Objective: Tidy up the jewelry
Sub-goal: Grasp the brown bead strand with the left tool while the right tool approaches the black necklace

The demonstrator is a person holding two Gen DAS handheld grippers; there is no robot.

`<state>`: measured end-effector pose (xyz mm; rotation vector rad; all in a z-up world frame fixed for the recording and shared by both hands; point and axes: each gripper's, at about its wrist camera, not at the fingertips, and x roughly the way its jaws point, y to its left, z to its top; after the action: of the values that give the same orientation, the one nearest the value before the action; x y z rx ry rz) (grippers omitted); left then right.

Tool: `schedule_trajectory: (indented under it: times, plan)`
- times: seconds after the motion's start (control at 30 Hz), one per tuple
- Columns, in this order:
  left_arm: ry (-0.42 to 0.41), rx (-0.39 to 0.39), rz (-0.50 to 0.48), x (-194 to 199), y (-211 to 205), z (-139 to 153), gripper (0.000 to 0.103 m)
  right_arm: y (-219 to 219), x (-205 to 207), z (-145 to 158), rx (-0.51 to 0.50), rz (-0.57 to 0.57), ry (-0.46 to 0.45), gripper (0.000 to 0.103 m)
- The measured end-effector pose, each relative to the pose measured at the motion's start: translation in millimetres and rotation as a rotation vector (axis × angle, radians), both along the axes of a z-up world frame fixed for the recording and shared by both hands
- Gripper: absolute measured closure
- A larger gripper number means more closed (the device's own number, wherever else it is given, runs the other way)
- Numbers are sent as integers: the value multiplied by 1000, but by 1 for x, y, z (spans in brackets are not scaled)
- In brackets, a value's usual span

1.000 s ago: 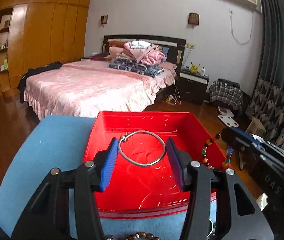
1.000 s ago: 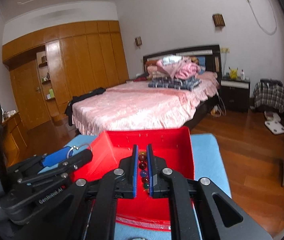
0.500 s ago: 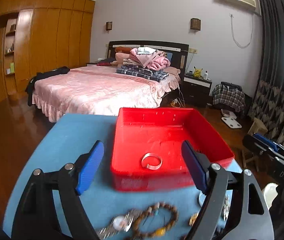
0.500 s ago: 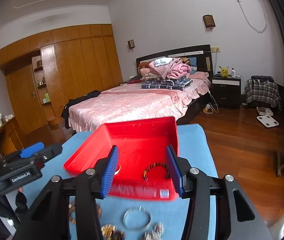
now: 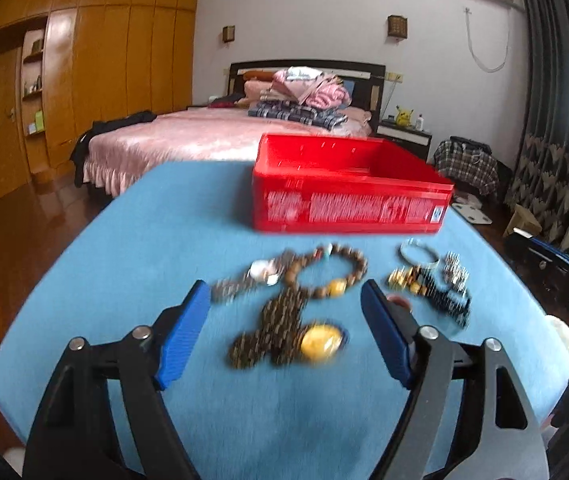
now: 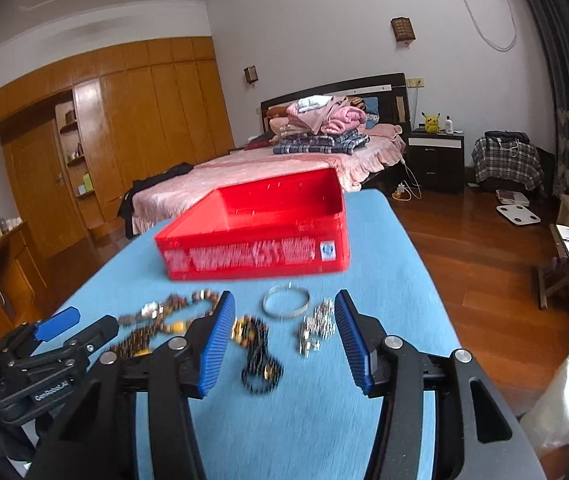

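Note:
A red bin stands at the far side of the blue table; it also shows in the right wrist view. Loose jewelry lies in front of it: a brown bead bracelet, a dark bead necklace with a yellow pendant, a watch, a silver bangle and black beads. My left gripper is open and empty, low over the necklace. My right gripper is open and empty over the black beads, near the silver bangle and silver pieces.
The table's front and side edges are close. A bed stands behind the table, a wardrobe at the left, a nightstand and a stool at the right. A white roll is at the lower right.
Both grippers opened and dropped their pieces into the red bin, the left a silver ring, the right a bead bracelet. Both then pulled back and down over the loose jewelry.

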<state>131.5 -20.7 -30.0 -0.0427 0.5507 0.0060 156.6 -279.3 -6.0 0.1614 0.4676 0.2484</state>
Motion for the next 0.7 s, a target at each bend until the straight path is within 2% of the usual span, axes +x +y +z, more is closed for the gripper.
schedule_trajectory:
  times: [0.23, 0.5, 0.6, 0.67, 0.7]
  plan:
    - [41, -7, 16, -1, 1, -16, 32, 14, -9, -16, -24, 35, 21, 52]
    - [86, -35, 52, 23, 3, -21, 33, 13, -10, -22, -33, 40, 17, 52]
    - [130, -54, 50, 35, 5, -25, 41, 14, -8, -24, -34, 40, 21, 52]
    - [177, -77, 34, 41, 7, -30, 51, 14, -8, -25, -35, 39, 22, 52]
    - [187, -90, 29, 42, 9, -31, 52, 14, -8, -25, -36, 40, 22, 52]
